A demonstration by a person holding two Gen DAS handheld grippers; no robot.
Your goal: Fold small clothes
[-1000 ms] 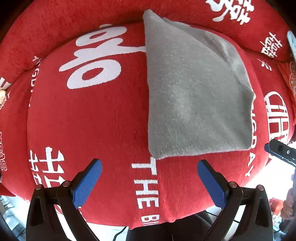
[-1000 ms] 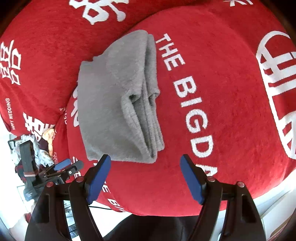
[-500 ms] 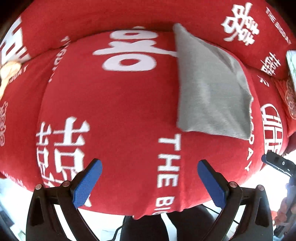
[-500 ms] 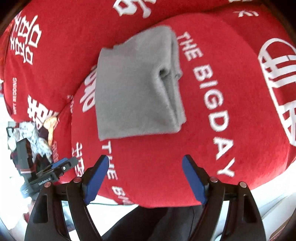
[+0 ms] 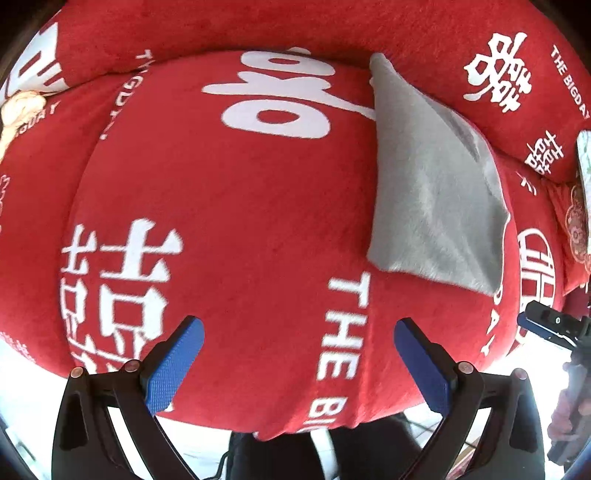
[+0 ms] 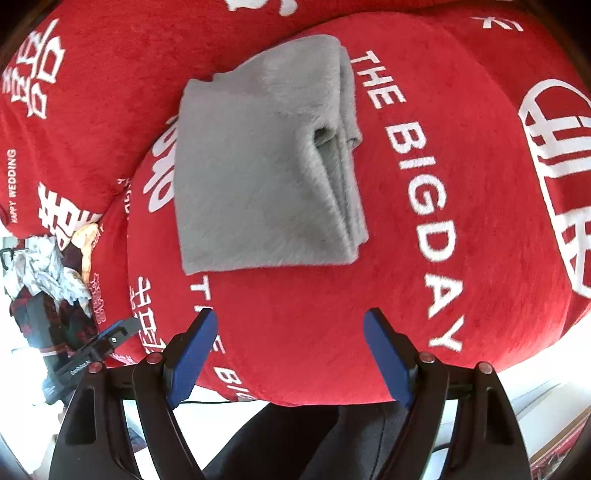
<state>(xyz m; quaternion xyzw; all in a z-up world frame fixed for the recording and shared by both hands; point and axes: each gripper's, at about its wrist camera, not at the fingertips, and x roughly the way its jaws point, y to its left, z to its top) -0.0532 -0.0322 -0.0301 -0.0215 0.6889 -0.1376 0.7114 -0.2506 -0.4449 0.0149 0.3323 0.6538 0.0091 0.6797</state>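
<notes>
Where the red cushion [image 6: 461, 206] bulges up under both cameras, lies a folded grey garment [image 6: 266, 166], flat on the plush and touched by neither tool. Shows in the right wrist view as a neat rectangle, stacked layers exposed along its right edge beside the white lettering "THE BIG DAY", one small pocket of fabric gaping open near the top of that edge. Sits in the left wrist view toward the upper right of the same cushion [image 5: 229, 206], grey garment [image 5: 432, 192] tapering to a point at the far end, near edge just above the word "THE".

Left gripper [image 5: 295, 332]: spread wide, blue pads [image 5: 173, 360] well apart, nothing between them, hovering over bare red plush well short of the garment. Right gripper [image 6: 290, 325]: likewise spread wide, blue pads [image 6: 194, 354] apart and holding nothing, aimed at the near edge of the garment but clear of it.

No bin, basket or box clearly in view. At the left margin of the right wrist view, beyond the cushion's edge, a heap of crumpled pale fabric [image 6: 44, 266] over something dark red; cannot tell whether any container holds it. Behind the seat, a second red cushion [image 5: 258, 29] printed with white characters.
</notes>
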